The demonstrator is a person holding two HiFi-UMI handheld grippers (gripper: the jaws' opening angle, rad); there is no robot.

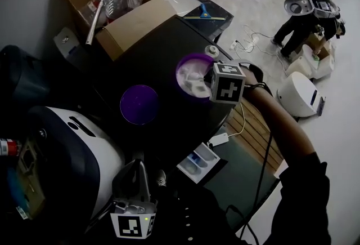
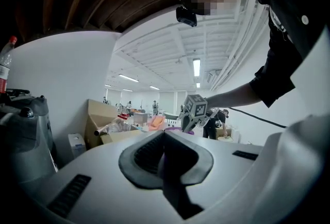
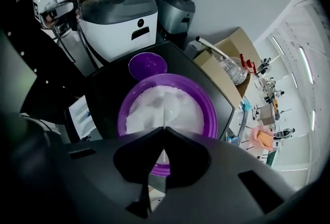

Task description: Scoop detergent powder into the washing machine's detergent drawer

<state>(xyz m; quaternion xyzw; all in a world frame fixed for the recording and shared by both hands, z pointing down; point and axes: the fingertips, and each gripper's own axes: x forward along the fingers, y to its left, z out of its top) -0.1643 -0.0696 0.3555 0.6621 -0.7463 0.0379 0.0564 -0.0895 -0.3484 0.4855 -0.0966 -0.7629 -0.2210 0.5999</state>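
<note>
A purple tub (image 3: 206,109) of white detergent powder (image 3: 144,109) stands on the dark washing machine top (image 1: 169,47). My right gripper (image 3: 164,131) is shut on the handle of a white spoon (image 3: 168,106), whose bowl lies in the powder. In the head view the right gripper (image 1: 207,84) hangs over the tub (image 1: 188,61). The tub's purple lid (image 1: 139,104) lies to its left. The white detergent drawer (image 1: 198,163) is pulled out below the machine's front edge. My left gripper (image 1: 137,173) is low by the drawer, jaws shut and empty, and its own view looks out over the shut left gripper (image 2: 164,138).
A white appliance (image 1: 73,151) stands at the left of the machine. An open cardboard box (image 1: 121,18) with a bottle and a metal tube sits behind it. A cable and a white adapter (image 1: 218,139) hang at the machine's right side. A person (image 1: 306,16) crouches far right.
</note>
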